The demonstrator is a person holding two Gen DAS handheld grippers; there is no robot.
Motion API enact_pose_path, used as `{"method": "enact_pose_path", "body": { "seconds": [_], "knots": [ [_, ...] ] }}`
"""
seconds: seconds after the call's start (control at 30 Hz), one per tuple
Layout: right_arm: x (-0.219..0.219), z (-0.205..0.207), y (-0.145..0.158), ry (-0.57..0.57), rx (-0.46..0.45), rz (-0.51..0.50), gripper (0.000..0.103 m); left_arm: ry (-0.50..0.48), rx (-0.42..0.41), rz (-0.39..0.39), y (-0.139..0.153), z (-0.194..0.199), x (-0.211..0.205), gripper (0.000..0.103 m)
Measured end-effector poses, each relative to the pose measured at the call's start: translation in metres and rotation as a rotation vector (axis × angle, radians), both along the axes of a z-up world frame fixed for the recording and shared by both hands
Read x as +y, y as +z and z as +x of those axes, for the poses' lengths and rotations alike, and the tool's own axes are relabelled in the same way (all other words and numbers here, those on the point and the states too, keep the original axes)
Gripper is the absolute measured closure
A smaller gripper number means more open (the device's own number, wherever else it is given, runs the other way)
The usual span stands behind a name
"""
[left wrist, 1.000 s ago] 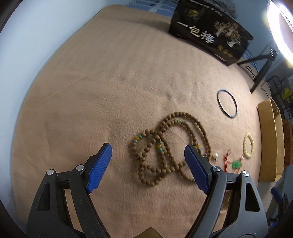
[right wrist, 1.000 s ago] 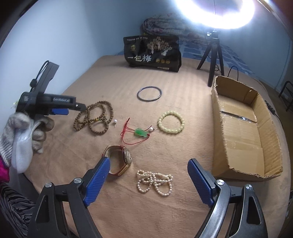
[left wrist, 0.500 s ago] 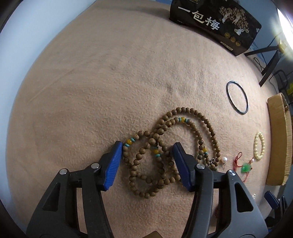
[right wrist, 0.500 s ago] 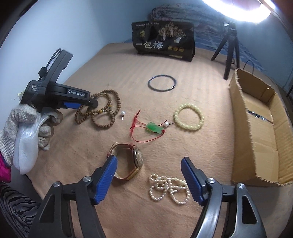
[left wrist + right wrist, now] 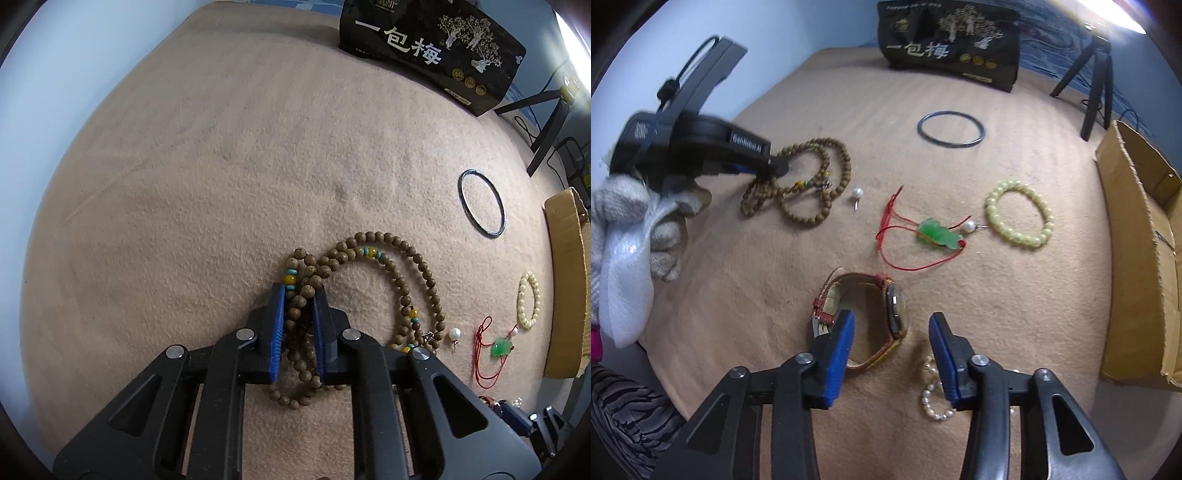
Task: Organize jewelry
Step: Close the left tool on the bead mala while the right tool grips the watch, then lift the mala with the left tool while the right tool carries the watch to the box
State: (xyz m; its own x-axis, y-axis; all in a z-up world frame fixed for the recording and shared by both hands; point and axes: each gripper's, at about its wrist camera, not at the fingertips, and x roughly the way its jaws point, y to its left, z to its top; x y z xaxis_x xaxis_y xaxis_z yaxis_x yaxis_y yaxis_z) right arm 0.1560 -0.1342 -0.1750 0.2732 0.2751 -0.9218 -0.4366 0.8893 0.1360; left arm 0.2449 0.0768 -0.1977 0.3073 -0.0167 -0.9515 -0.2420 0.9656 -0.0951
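Observation:
My left gripper (image 5: 299, 291) is shut on several strands of the brown wooden bead necklace (image 5: 391, 258), which still lies on the tan blanket; it also shows in the right wrist view (image 5: 809, 181) with the left gripper (image 5: 775, 168) on it. My right gripper (image 5: 892, 325) is open, its jaws on either side of a gold wristwatch (image 5: 882, 314) with a red-brown strap. A white pearl string (image 5: 932, 391) lies under its right finger.
A green pendant on red cord (image 5: 938, 236), a yellow-green bead bracelet (image 5: 1019, 214), a pearl earring (image 5: 857, 194) and a dark bangle (image 5: 951, 129) lie on the blanket. A cardboard box (image 5: 1145, 258) stands at right, a black bag (image 5: 949, 40) and tripod (image 5: 1097, 70) behind.
My left gripper moved forward and closed on the wooden beads, bunching the strands. My right gripper moved down and forward over the watch and narrowed its opening.

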Motion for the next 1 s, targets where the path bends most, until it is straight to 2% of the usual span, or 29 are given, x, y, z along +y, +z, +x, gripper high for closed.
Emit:
{"method": "enact_pose_path", "body": {
  "seconds": [0.2, 0.33, 0.43, 0.6, 0.7, 1.0],
  "knots": [
    [0.01, -0.002, -0.009, 0.029, 0.007, -0.04, 0.07, 0.001, -0.026, 0.0, 0.008, -0.003, 0.002, 0.092],
    [0.014, -0.004, -0.01, 0.035, -0.019, -0.079, 0.083, 0.01, -0.058, -0.005, 0.02, -0.013, 0.006, 0.092],
    [0.011, -0.004, -0.01, 0.016, -0.02, -0.059, 0.091, 0.011, -0.079, -0.013, 0.029, -0.015, 0.006, 0.092],
    [0.012, -0.003, -0.005, 0.026, -0.039, -0.048, 0.092, -0.002, -0.127, -0.014, 0.047, -0.02, 0.004, 0.092],
    [0.015, -0.005, 0.001, 0.033, -0.065, -0.051, 0.092, 0.006, -0.148, -0.041, 0.058, -0.024, 0.004, 0.092],
    [0.0, -0.009, 0.036, 0.007, -0.142, -0.019, 0.092, -0.008, -0.256, -0.058, 0.103, -0.039, 0.002, 0.092]
  ]
}}
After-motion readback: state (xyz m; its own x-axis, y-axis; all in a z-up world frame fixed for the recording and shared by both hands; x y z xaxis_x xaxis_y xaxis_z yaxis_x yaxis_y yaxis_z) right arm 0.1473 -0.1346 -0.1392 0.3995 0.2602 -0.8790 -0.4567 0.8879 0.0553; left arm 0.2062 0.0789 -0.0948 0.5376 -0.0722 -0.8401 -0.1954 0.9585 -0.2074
